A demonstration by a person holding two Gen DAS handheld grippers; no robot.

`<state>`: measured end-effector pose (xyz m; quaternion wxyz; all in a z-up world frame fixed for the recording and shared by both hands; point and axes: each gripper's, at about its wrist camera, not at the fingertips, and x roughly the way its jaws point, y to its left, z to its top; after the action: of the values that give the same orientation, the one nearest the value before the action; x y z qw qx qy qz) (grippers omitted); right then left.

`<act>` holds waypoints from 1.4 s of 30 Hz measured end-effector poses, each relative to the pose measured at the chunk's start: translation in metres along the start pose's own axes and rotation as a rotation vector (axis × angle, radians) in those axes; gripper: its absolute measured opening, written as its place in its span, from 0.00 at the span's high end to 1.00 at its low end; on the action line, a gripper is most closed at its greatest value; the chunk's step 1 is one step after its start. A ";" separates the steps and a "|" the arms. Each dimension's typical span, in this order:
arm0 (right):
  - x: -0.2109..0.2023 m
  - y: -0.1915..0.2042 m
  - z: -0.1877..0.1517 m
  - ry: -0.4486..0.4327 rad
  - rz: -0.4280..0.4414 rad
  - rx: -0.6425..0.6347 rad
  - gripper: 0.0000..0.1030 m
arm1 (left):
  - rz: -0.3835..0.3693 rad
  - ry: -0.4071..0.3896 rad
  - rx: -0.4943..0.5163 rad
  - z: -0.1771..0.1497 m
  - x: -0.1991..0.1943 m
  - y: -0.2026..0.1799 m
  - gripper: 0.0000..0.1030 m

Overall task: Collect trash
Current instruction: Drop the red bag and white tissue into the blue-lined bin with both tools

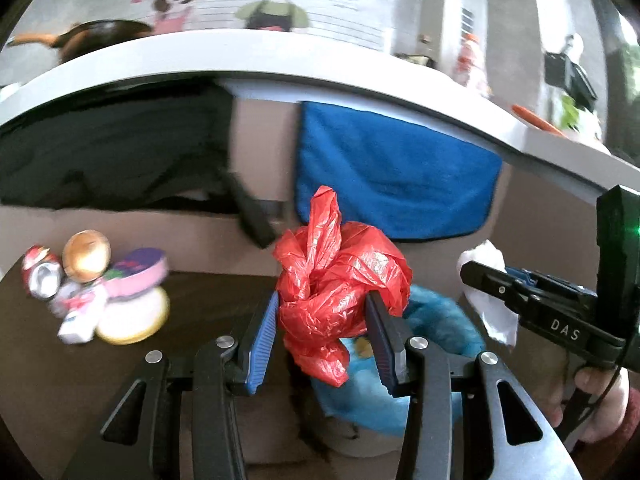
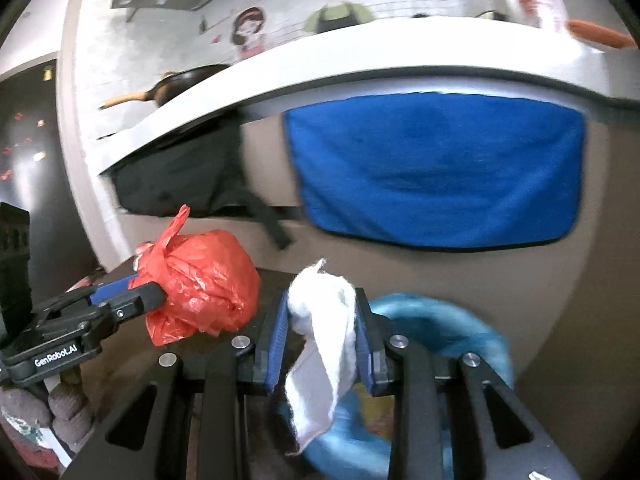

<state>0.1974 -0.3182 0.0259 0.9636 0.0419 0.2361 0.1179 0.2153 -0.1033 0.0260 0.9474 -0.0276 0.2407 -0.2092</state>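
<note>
My left gripper (image 1: 323, 312) is shut on a crumpled red plastic bag (image 1: 340, 280) and holds it above a bin lined with a blue bag (image 1: 436, 320). The red bag also shows in the right wrist view (image 2: 200, 284), with the left gripper (image 2: 136, 300) at its left. My right gripper (image 2: 322, 320) is shut on a crumpled white tissue (image 2: 324, 344), held over the blue-lined bin (image 2: 452, 320). In the left wrist view the right gripper (image 1: 480, 276) and the tissue (image 1: 486, 284) show at the right.
A dark table (image 1: 200, 300) carries a can (image 1: 40, 276), a gold ball-like object (image 1: 86, 254) and pink and yellow round packs (image 1: 136, 296). Behind stands a white counter (image 1: 280, 64) with a blue towel (image 1: 392, 176) hanging from it and a pan (image 1: 100, 34) on top.
</note>
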 end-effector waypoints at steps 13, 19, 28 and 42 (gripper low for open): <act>0.002 -0.061 -0.025 0.011 -0.092 0.093 0.72 | -0.052 0.093 0.030 -0.018 0.069 -0.041 0.57; 0.015 -0.070 -0.035 0.028 -0.089 0.127 0.72 | -0.057 0.099 0.030 -0.024 0.079 -0.040 0.57; 0.033 -0.071 -0.038 0.050 -0.084 0.135 0.71 | -0.059 0.125 0.031 -0.029 0.093 -0.038 0.57; 0.037 -0.074 -0.042 0.049 -0.100 0.124 0.38 | -0.165 0.169 -0.016 -0.027 0.112 -0.030 0.47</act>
<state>0.2253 -0.3801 -0.0382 0.9579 0.0867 0.2680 0.0559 0.2805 -0.1747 -0.0429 0.9031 -0.0369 0.3183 -0.2860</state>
